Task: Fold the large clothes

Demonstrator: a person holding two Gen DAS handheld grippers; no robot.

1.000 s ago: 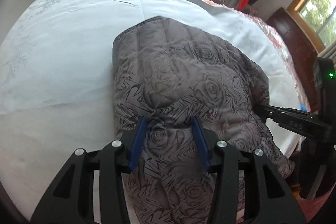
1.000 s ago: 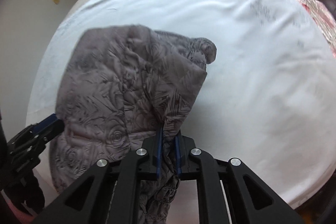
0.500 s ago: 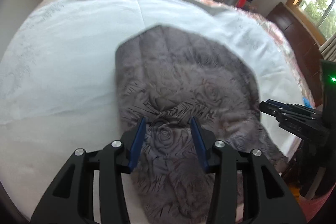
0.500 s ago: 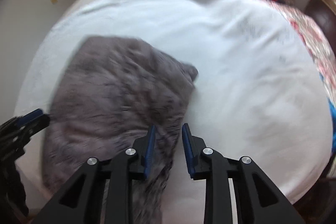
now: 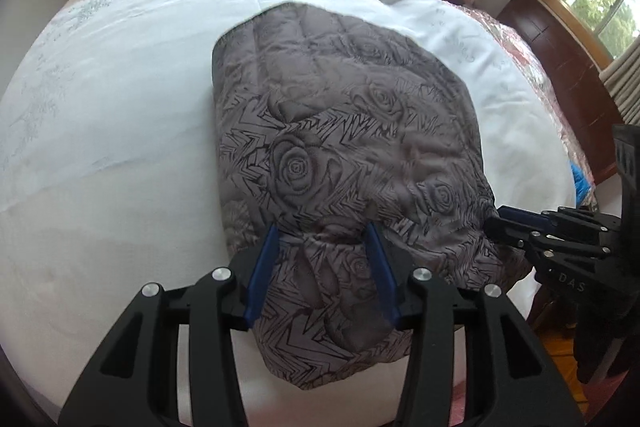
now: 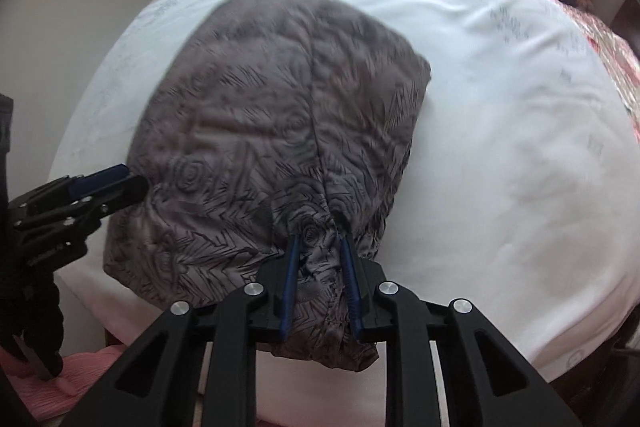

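Observation:
A grey quilted jacket with a black rose print (image 5: 340,147) lies folded on the white bed sheet (image 5: 120,107); it also shows in the right wrist view (image 6: 260,131). My left gripper (image 5: 322,231) is open, its blue fingers on either side of a bunched fold at the jacket's near edge. My right gripper (image 6: 318,239) is open, its fingers astride the jacket's near hem, which hangs over the bed edge. Each gripper shows in the other's view: the right one at the jacket's right edge (image 5: 520,223), the left one at its left edge (image 6: 100,183).
The bed's white sheet (image 6: 500,147) spreads wide to the left and far side of the jacket. A floral quilt (image 5: 536,67) and dark wooden furniture (image 5: 568,67) lie to the right. A pink cloth (image 6: 88,383) lies below the bed edge.
The right gripper has let go of the jacket and opened, and the jacket has dropped flat on the bed. Both grippers have drawn back toward the jacket's near edge.

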